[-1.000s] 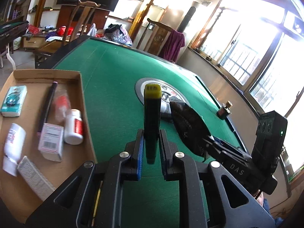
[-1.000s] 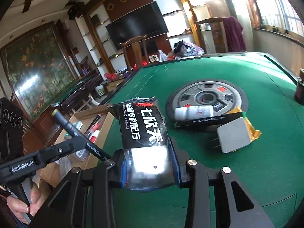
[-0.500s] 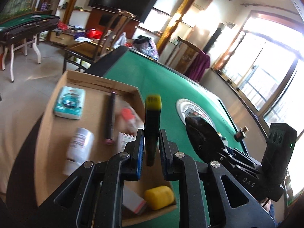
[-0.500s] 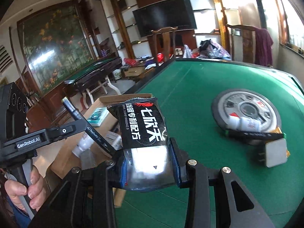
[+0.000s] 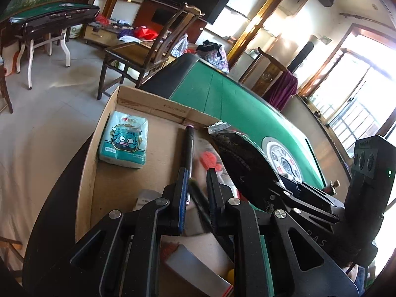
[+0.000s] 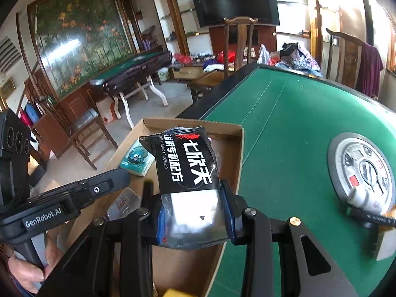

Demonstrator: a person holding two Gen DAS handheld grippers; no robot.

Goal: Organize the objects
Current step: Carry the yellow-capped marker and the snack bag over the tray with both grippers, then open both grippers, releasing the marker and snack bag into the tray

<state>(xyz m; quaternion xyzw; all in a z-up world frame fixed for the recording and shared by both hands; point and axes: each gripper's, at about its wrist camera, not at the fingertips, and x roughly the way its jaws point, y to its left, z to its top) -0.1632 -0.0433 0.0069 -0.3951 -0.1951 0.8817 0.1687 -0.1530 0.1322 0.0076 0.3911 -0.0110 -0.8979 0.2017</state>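
My left gripper (image 5: 196,198) hangs over the cardboard box (image 5: 153,102), shut on a black marker (image 5: 198,195). The marker shows only as a dark blurred stick slanting down between the pads. Just to its right, my right gripper (image 6: 193,219) is shut on a black packet (image 6: 188,170) with white lettering, held upright above the box's near right corner (image 6: 241,133). From the left wrist, the packet (image 5: 242,153) covers part of the box. In the box lie a teal tissue pack (image 5: 123,141), a black pen (image 5: 189,146) and an orange piece in a clear bag (image 5: 210,159).
The box sits at the left edge of the green table (image 6: 284,136). A round grey panel (image 6: 361,170) in the table's middle carries a white bottle (image 6: 361,195) and a dark pen (image 6: 371,216). A wooden chair (image 5: 148,49) and a second table (image 5: 49,17) stand on the floor beyond. A hand (image 6: 29,272) holds the left grip.
Both grippers have swung left from over the green felt to above the box. The marker, upright in the left pads before, now slants down and blurs. The packet stays gripped.
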